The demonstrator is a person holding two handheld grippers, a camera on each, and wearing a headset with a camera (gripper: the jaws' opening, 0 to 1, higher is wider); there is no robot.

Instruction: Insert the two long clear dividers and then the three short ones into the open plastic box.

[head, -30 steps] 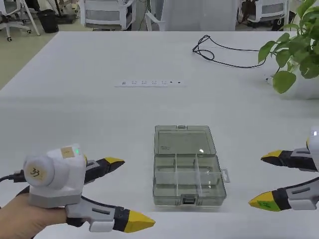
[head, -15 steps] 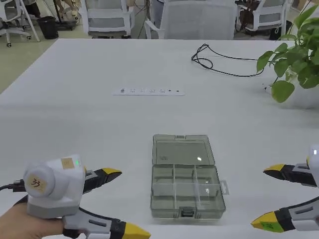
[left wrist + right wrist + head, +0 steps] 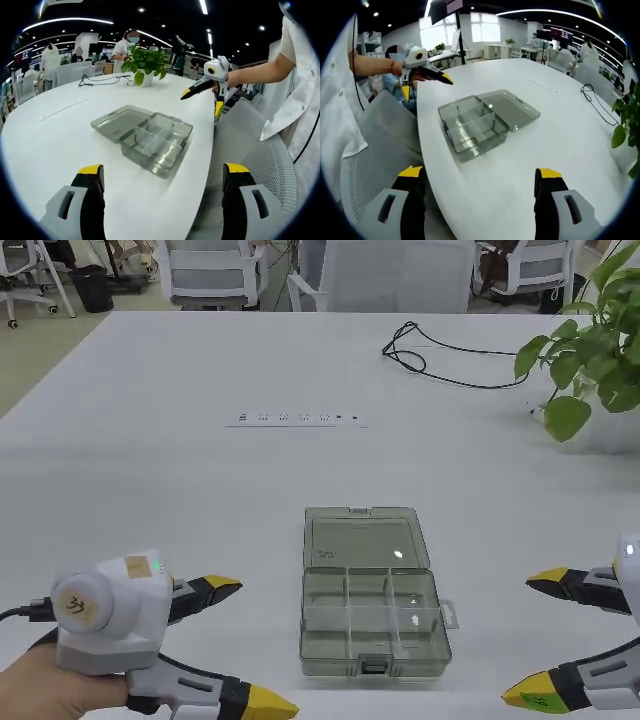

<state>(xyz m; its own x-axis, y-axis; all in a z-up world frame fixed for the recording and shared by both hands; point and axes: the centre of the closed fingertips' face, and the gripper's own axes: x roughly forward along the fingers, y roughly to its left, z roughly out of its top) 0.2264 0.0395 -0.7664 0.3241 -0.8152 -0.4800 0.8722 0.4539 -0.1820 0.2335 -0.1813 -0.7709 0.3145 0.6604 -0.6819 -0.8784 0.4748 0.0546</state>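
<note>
A smoky clear plastic box [image 3: 372, 625] lies open on the white table [image 3: 150, 480], its lid [image 3: 360, 538] flat behind it. Clear dividers [image 3: 348, 610] stand inside and split it into several compartments. My left gripper [image 3: 246, 645] hovers open to the left of the box with nothing between its fingers. To the right, my right gripper [image 3: 535, 638] is also open and holds nothing. The left gripper view looks between that gripper's own spread jaws [image 3: 162, 170] at the box [image 3: 150, 137] and the right gripper [image 3: 207, 80] beyond it. In the right gripper view, past the right gripper [image 3: 479, 173], lie the box [image 3: 470, 125] and the left gripper [image 3: 427, 72].
A potted plant [image 3: 590, 350] stands at the table's far right, with a black cable [image 3: 430, 350] looped beside it. A thin white strip [image 3: 295, 420] lies mid-table behind the box. Office chairs [image 3: 215, 270] line the far edge. The near table edge is close to both grippers.
The head camera has tilted, so the whole picture has shifted. The box and both open grippers keep their places relative to each other.
</note>
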